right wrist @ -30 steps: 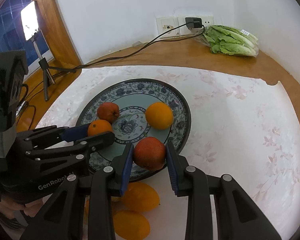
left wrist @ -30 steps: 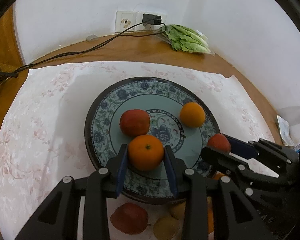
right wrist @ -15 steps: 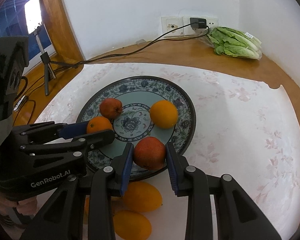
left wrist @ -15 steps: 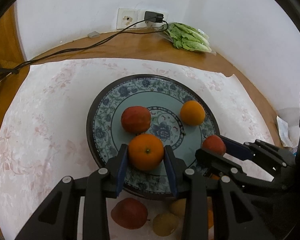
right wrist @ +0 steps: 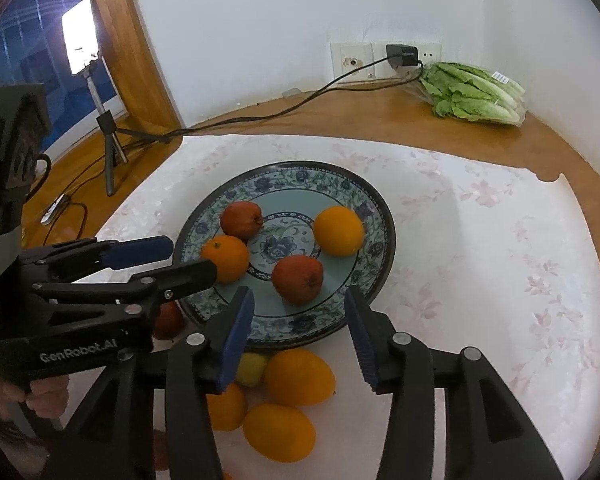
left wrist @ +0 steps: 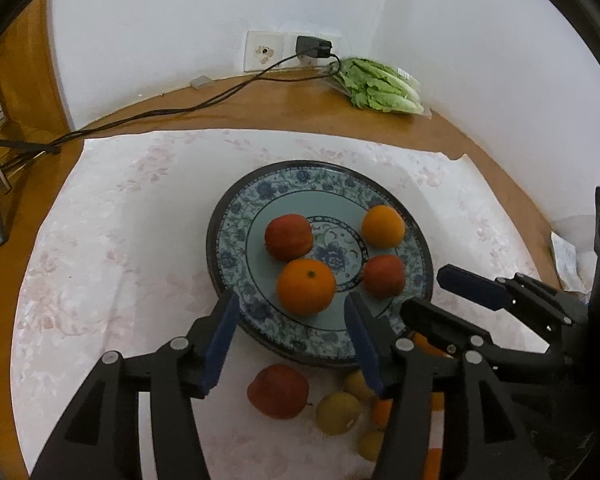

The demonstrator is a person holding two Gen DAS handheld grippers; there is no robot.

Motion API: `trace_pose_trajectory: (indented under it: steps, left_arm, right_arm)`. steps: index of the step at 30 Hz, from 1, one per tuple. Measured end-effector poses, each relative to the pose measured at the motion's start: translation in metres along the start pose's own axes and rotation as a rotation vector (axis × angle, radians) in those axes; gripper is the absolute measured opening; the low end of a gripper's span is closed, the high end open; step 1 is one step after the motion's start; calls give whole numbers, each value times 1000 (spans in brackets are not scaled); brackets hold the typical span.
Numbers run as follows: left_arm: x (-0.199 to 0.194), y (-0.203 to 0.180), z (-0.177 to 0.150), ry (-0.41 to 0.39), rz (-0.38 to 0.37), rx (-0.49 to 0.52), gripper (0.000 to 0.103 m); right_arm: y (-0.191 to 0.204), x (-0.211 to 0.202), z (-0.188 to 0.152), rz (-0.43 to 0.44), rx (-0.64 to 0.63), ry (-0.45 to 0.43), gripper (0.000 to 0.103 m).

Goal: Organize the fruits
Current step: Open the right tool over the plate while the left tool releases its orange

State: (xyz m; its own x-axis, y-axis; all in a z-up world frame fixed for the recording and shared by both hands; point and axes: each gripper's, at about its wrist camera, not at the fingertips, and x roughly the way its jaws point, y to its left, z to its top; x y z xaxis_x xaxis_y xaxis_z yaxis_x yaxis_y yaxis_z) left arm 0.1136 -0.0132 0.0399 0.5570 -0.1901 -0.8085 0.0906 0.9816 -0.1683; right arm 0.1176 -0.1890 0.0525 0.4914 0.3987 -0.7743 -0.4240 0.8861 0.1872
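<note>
Fruits, four pieces, on a round blue-and-white floral ceramic plate (left wrist: pixel 236 248); more loose on the pale floral cloth (left wrist: pixel 100 248) at the plate's near edge.

Left gripper (left wrist: pixel 292 322): black two-finger tool with blue pads; jaws opening, fingers apart, pads clear of the fruit. A deep-orange round tangerine (left wrist: pixel 306 287) sits on the plate just ahead of the gap, touched by neither pad, its small stem dimple facing up.

Right gripper (right wrist: pixel 300 320): same make; jaws opening, fingers apart. A dull-red round apple (right wrist: pixel 297 279) lies on the plate just beyond the fingertips, untouched, its calyx end turned toward the camera, so its core axis lies tilted rather than upright.

Also on the plate: a second red apple (left wrist: pixel 288 237) at the far left, and a paler smooth orange (left wrist: pixel 383 226) at the far right, apart from the rest.

On the cloth, near side: one red apple (left wrist: pixel 278 390), small yellow-green fruits (left wrist: pixel 337 412) and several oranges (right wrist: pixel 299 376), clustered and touching.

Writing: "GenRobot.AI" in white on the left gripper's body, read in the right wrist view. A bagged green lettuce (right wrist: pixel 474 94) by the wall carries a small white label, unreadable.
</note>
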Motion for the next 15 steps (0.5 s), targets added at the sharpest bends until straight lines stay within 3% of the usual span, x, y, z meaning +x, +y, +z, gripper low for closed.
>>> trace_pose_trajectory:
  steps: [15]
  left_arm:
    - [-30, 0, -16, -1, -19, -18, 61]
  right_arm:
    - [6, -31, -18, -10, 15, -1, 49]
